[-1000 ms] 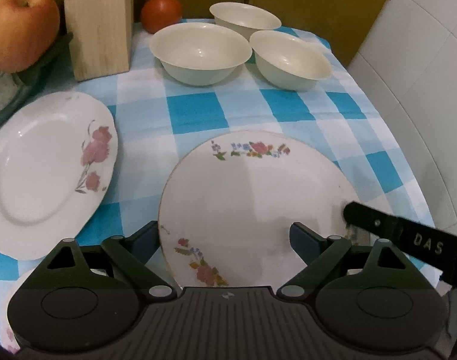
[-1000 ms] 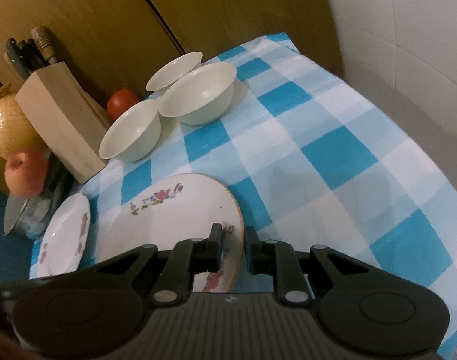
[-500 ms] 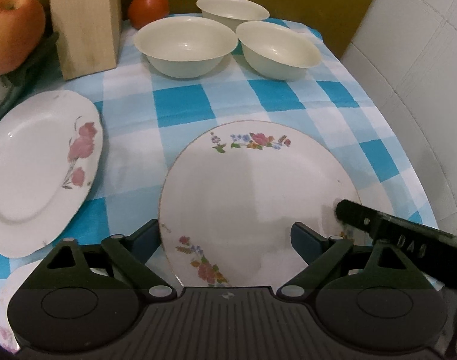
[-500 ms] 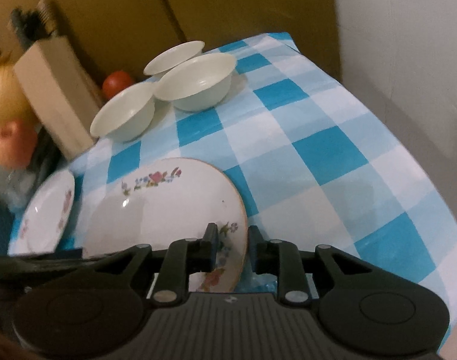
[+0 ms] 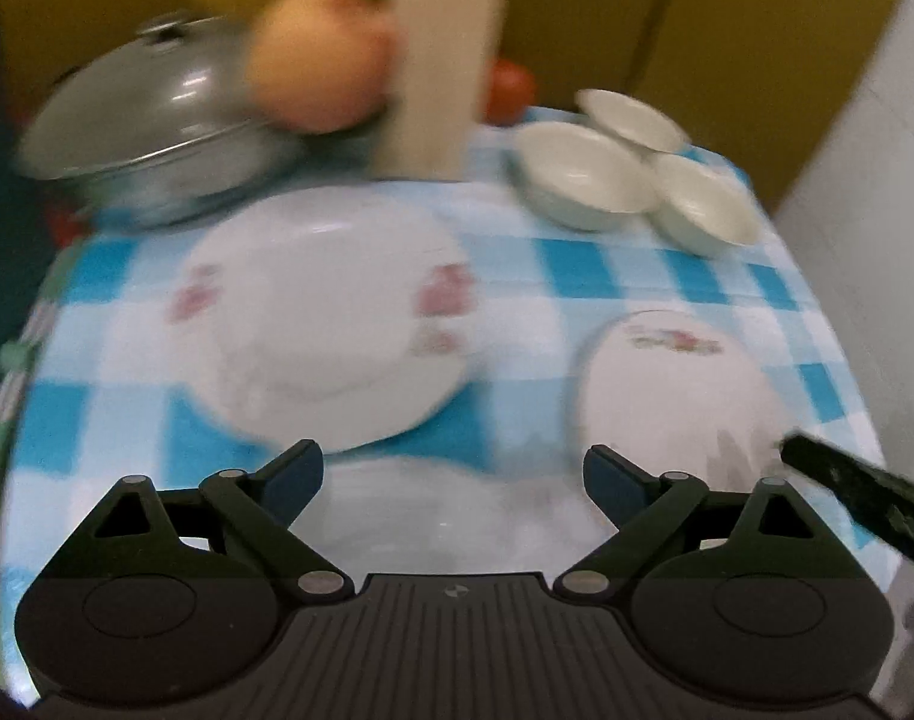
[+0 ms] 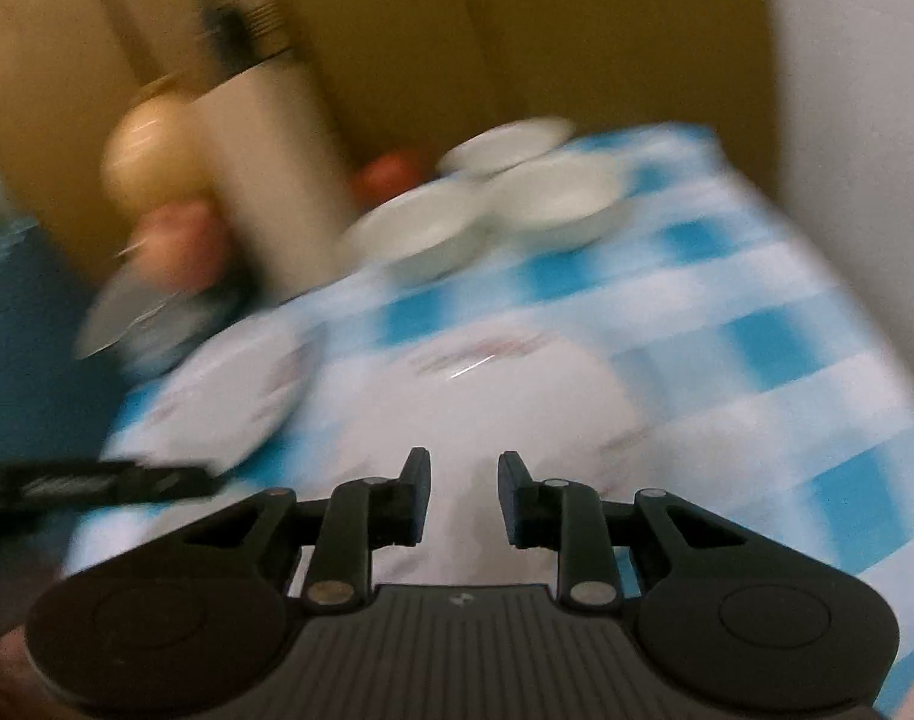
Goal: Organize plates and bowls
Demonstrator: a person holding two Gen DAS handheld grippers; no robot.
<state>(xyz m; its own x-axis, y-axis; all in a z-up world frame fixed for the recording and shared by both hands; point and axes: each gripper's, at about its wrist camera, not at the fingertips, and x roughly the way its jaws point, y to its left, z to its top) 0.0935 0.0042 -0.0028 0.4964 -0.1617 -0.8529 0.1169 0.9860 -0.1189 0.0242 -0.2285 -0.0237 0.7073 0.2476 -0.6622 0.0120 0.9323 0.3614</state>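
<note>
"Plate with the flower rim (image 6: 505, 396), where is it now, and do you hold it?"

"No. It lies flat on the worktop (image 5: 577, 264), just under my right hand-held gripper (image 6: 463, 474). Its jaws have just been opening to a narrow gap with nothing between them, I think to set the plate free. My left hand-held gripper (image 5: 451, 468) is wide open and empty, probably ready for the oval plate (image 5: 325, 324) ahead. Farther back, the three bowls (image 5: 583, 180) wait close together, not yet stacked."
</note>
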